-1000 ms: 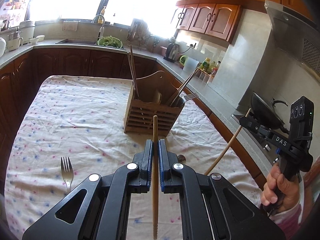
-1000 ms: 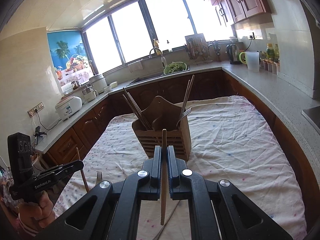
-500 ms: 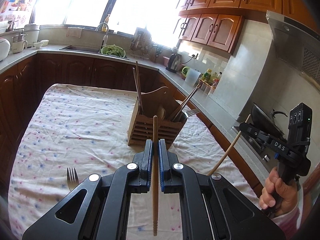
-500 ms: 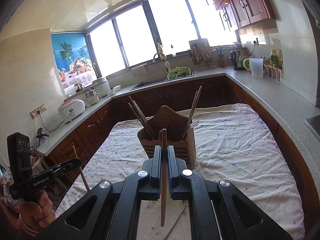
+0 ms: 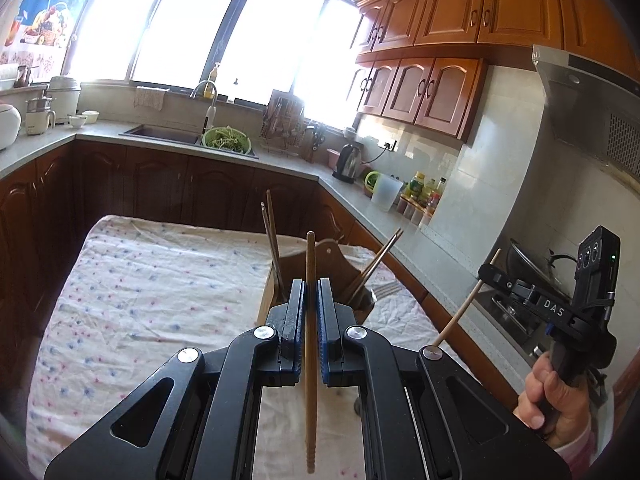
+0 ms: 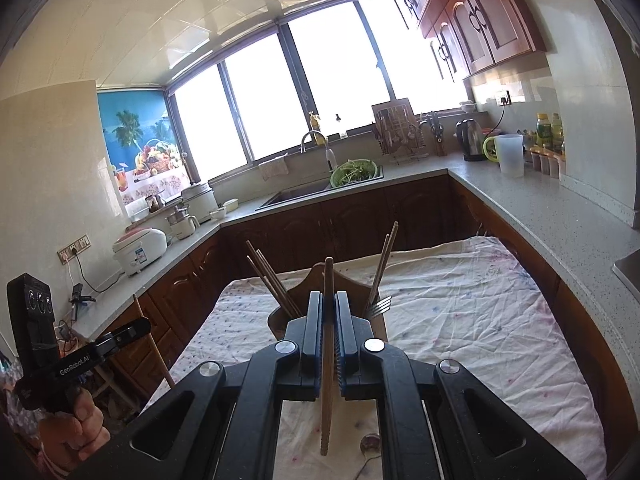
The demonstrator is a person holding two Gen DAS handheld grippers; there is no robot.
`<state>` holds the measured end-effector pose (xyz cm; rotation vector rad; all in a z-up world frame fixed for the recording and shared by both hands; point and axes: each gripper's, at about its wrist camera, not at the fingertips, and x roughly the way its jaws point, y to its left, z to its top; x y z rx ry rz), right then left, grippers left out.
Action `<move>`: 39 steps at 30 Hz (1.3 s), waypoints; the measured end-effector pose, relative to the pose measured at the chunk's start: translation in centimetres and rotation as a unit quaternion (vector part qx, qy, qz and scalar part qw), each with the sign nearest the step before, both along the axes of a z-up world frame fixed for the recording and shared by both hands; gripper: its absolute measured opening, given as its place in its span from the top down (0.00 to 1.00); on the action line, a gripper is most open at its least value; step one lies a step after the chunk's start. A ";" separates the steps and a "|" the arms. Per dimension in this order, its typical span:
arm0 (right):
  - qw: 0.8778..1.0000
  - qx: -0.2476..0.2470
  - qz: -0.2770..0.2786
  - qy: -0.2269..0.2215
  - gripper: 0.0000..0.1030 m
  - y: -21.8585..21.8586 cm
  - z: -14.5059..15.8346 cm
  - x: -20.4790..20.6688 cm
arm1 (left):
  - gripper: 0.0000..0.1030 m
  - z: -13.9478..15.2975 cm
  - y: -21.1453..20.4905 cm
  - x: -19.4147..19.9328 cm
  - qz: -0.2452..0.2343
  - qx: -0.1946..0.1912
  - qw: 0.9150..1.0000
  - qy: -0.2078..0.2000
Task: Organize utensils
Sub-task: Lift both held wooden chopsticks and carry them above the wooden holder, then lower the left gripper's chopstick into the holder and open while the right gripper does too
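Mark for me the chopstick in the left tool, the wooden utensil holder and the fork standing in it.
chopstick (image 5: 310, 320), left wrist view, on its shaft between the clamped pads.
wooden utensil holder (image 6: 320, 270), right wrist view, on its raised centre handle.
fork (image 6: 380, 306), right wrist view, on its tines.

1. Chopstick (image 5: 310, 320) in my left gripper (image 5: 311, 292): plain light wood, clamped near its middle, standing nearly upright, ridged end hanging down above the table's near edge.
2. Second chopstick (image 6: 328, 344) in my right gripper (image 6: 328, 304): same wood, same upright pose, pinched tight, clear of the cloth.
3. Wooden utensil holder (image 6: 320, 276): slatted box with an arched divider, sitting mid-table. Dark chopsticks (image 6: 268, 276) lean out of its left compartment; more chopsticks and a metal fork (image 6: 380, 305) poke out of the right one.
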<state>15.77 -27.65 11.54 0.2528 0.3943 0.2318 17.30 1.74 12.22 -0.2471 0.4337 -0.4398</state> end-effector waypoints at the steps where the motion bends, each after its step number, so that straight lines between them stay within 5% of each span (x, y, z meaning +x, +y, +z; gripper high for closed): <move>1: 1.000 0.002 -0.003 -0.006 0.95 -0.2 0.5 0.4 | 0.96 0.6 -0.1 0.5 0.001 0.000 1.000 -0.009; 9: 0.998 0.014 -0.028 -0.057 0.95 -1.0 3.9 4.3 | 0.96 4.8 -1.3 4.9 0.025 -0.001 0.996 -0.080; 16: 0.997 0.006 -0.040 -0.065 0.95 -1.3 4.7 8.5 | 0.95 5.3 -2.9 9.4 0.048 0.004 0.993 -0.109; 25: 0.997 -0.011 -0.047 -0.056 0.95 -0.6 2.4 11.4 | 0.96 1.6 -3.7 13.6 0.082 -0.014 0.992 -0.093; 39: 0.999 0.002 -0.040 0.003 0.95 -0.3 -3.8 12.3 | 0.95 -6.0 -4.1 13.9 0.083 -0.002 0.996 -0.028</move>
